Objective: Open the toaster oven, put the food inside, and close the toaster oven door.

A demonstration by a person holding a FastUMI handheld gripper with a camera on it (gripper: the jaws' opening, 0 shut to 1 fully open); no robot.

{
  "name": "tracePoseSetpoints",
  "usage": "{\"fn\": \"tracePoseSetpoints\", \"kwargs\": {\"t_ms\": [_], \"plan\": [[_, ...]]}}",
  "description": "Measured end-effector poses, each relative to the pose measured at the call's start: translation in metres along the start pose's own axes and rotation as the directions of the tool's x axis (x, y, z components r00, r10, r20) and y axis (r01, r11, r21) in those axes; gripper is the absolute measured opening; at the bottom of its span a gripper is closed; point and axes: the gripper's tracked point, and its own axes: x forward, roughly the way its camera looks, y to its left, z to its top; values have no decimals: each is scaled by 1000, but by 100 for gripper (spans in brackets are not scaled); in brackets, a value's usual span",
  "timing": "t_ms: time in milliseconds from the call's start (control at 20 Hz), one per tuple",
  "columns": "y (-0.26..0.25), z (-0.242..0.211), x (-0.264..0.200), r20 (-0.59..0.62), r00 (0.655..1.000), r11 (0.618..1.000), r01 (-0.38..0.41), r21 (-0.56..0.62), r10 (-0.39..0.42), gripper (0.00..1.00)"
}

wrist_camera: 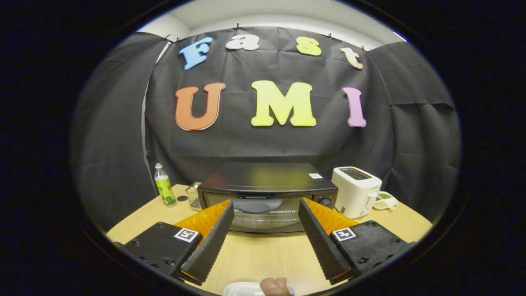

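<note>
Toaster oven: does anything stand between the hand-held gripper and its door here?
Nothing visible does. The hand-held gripper is open, its fingers spread to either side of the closed toaster oven just ahead, with bare table between. The bottle and white toaster stand off to the sides.

gripper (266, 207): hand-held two-finger unit. two long wedge-shaped fingers (209, 246), their inner faces covered in a fine ribbed texture, tapering toward the tips and spread wide apart. each finger is backed by a glossy ridged shell. two flat matte black mounting blocks (162, 246) at the finger bases, corners rounded, with recessed round screws along their edges. one small square black-and-white fiducial marker (187, 234) on each block, set near the inner corner.
</note>
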Motion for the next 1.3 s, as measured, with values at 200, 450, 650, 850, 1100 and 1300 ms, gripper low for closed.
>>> {"fn": "tracePoseSetpoints", "kwargs": {"t_ms": [200, 450, 650, 850, 1100, 1300], "plan": [[-4, 40, -47, 52, 999, 1000, 11, 19, -12, 100], [-2, 88, -117, 106, 994, 999, 12, 40, -16, 100], [-8, 113, -169, 171, 985, 999, 5, 50, -14, 100], [-17, 100, -214, 192, 981, 1000, 25, 17, -28, 100], [-16, 84, -244, 199, 980, 1000, -8, 11, 6, 100], [-13, 74, -253, 176, 984, 999, -33, -32, 38, 100]]}}
